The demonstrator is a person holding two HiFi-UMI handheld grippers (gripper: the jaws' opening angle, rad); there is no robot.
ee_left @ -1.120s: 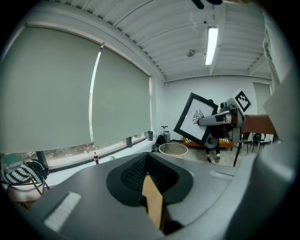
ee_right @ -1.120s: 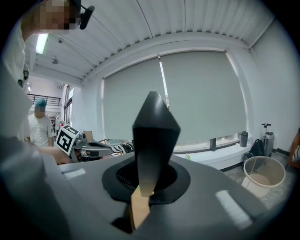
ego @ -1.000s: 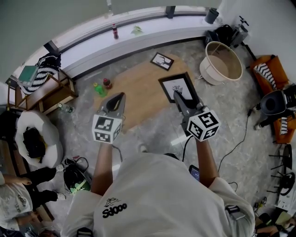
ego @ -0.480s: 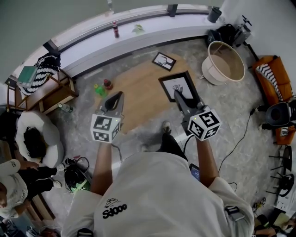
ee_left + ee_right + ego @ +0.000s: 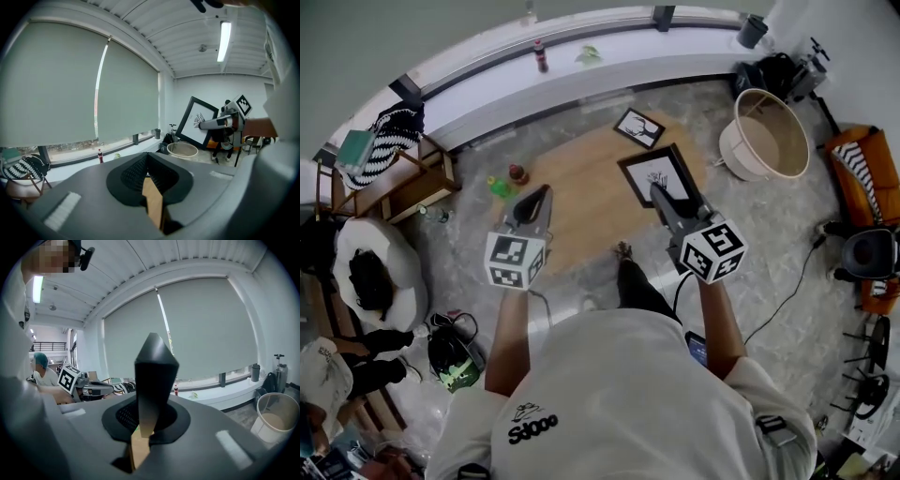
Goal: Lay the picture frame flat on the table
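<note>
The picture frame [image 5: 652, 169] is off the table [image 5: 577, 192], carried by the right gripper [image 5: 657, 189].

From the head view, its jaws are clamped on the frame's near edge. The frame's long side runs away from the person in line with that gripper, its printed face turned up towards the camera. It hangs over the table's right-hand part, and a smaller frame [image 5: 638, 127] lies flat further back. The left gripper [image 5: 546, 191] is over the table's left side, well apart from the frame.

In the left gripper view, that gripper's jaws meet at the tips with nothing between them. Off to the right, the frame is plainly not flat. It stands tilted on edge in the air, with its top corner leaning left and the right gripper pinching it low on the side.

In the right gripper view, the frame shows edge-on as a dark slab rising straight up between the closed jaws. The left gripper [image 5: 110, 389] is far off to the left.

The way I see it, the right hand does the job alone. The tabletop lies ahead and below, so the frame has to be tipped over about the gripper's line until its back faces the wood. Then it can be lowered short of the smaller frame.
</note>
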